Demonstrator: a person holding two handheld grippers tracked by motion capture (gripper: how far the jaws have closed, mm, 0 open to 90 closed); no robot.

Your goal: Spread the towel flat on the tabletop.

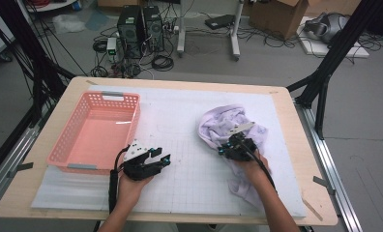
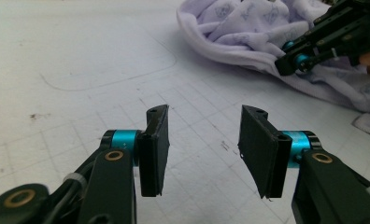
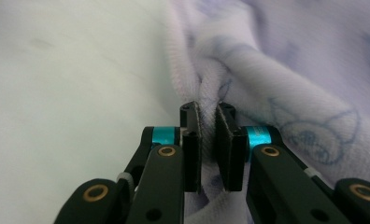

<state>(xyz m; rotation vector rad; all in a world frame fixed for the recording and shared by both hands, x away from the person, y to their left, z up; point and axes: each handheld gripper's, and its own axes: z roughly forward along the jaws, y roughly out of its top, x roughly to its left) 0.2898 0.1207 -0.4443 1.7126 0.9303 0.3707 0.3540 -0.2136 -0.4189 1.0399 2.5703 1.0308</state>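
Right tongs pinching garment edge fold, left tongs half-open over bare mat

A wooden table carries a white gridded mat. A pink basket sits beside the left tongs; a crumpled pale garment lies under the right tongs.

A grey floor is seen beyond the counter, strewn with black cables. Two black computer towers are stood at the far left, with the white legs of a stand beside them. A cardboard box is placed at the far right. Black frame struts are set at both sides. The counter's wooden top is covered by a white gridded mat. Even, diffuse light is cast throughout.
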